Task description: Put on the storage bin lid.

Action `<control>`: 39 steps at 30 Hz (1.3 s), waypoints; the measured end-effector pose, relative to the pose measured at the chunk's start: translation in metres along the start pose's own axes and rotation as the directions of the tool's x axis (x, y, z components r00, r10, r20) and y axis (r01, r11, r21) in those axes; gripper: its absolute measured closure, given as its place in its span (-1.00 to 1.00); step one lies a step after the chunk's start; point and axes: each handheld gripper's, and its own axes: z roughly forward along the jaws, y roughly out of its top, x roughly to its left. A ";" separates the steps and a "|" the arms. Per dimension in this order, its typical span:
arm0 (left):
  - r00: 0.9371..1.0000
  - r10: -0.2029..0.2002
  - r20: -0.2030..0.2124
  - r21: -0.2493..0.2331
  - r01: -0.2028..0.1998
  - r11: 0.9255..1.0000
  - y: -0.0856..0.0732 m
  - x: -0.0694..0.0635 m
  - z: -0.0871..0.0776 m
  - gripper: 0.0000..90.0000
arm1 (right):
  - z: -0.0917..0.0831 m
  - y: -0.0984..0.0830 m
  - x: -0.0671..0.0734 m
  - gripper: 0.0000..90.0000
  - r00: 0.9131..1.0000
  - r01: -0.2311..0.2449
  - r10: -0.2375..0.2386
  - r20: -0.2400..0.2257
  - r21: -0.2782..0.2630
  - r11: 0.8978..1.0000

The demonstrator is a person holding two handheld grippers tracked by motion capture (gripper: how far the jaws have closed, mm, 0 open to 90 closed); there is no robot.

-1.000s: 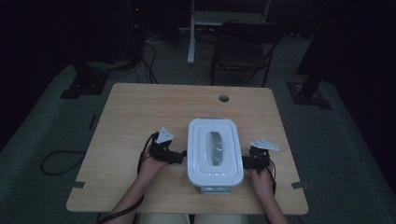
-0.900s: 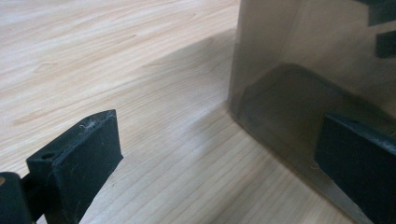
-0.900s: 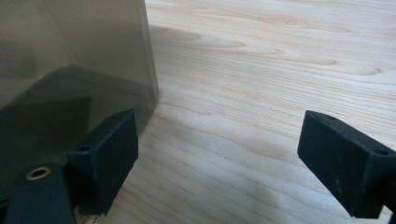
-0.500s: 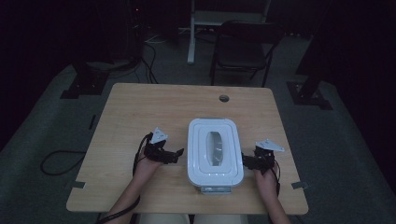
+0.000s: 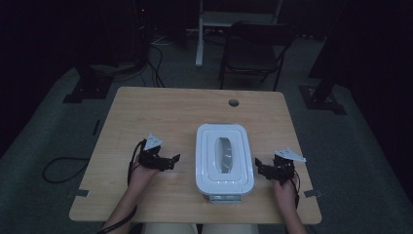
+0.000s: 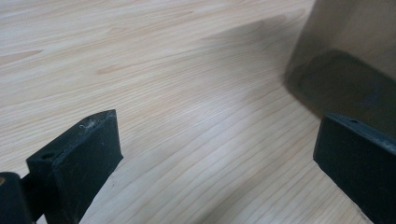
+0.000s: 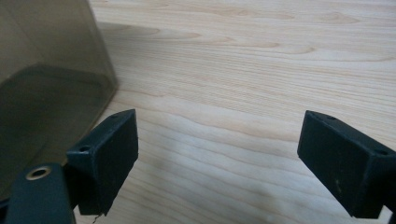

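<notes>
A white lidded plastic box (image 5: 225, 157) with a clear window in its lid stands near the front middle of the wooden table (image 5: 160, 109). My left gripper (image 5: 171, 162) is held a short way left of the box, open and pointing at it, with nothing between its jaws. My right gripper (image 5: 260, 168) hovers just right of the box, also open and empty. In the left gripper view (image 6: 217, 158) the box's side wall (image 6: 355, 51) rises at the upper right. The right gripper view (image 7: 217, 158) has the box wall (image 7: 51, 79) at the left.
A round cable hole (image 5: 234, 103) sits at the table's far edge. Behind the table stand a dark chair (image 5: 255, 48) and a white desk leg (image 5: 199, 34). Cables (image 5: 61, 168) lie on the dark floor at the left.
Both grippers have drawn back a little from the box's sides, the left one leftward and the right one rightward and toward the front edge. The box has stayed put.
</notes>
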 end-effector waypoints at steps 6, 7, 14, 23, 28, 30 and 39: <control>1.000 -0.016 -0.027 0.002 0.016 1.000 -0.007 0.010 -0.011 -0.96 | -0.006 -0.008 -0.008 -0.72 1.000 -0.025 0.024 0.011 0.011 1.000; 0.999 -0.021 -0.033 0.003 0.021 1.000 -0.008 0.012 -0.013 -0.96 | -0.007 -0.009 -0.009 -0.72 1.000 -0.028 0.028 0.014 0.013 1.000; 0.996 -0.054 -0.066 0.010 0.054 0.998 -0.017 0.027 -0.024 -0.96 | -0.017 -0.018 -0.022 -0.72 0.998 -0.057 0.056 0.042 0.017 0.998; 0.990 -0.090 -0.111 0.023 0.093 0.995 -0.029 0.041 -0.040 -0.96 | -0.027 -0.028 -0.035 -0.72 0.993 -0.080 0.077 0.088 0.027 0.996; 0.982 -0.111 -0.151 0.025 0.116 0.993 -0.035 0.050 -0.049 -0.96 | -0.032 -0.033 -0.041 -0.72 0.991 -0.099 0.094 0.095 0.043 0.994; 0.979 -0.121 -0.162 0.026 0.127 0.992 -0.037 0.053 -0.053 -0.96 | -0.033 -0.035 -0.043 -0.72 0.990 -0.095 0.090 0.105 0.048 0.994; 0.968 -0.147 -0.201 0.033 0.157 0.987 -0.048 0.066 -0.070 -0.96 | -0.034 -0.038 -0.044 -0.72 0.988 -0.105 0.095 0.122 0.079 0.991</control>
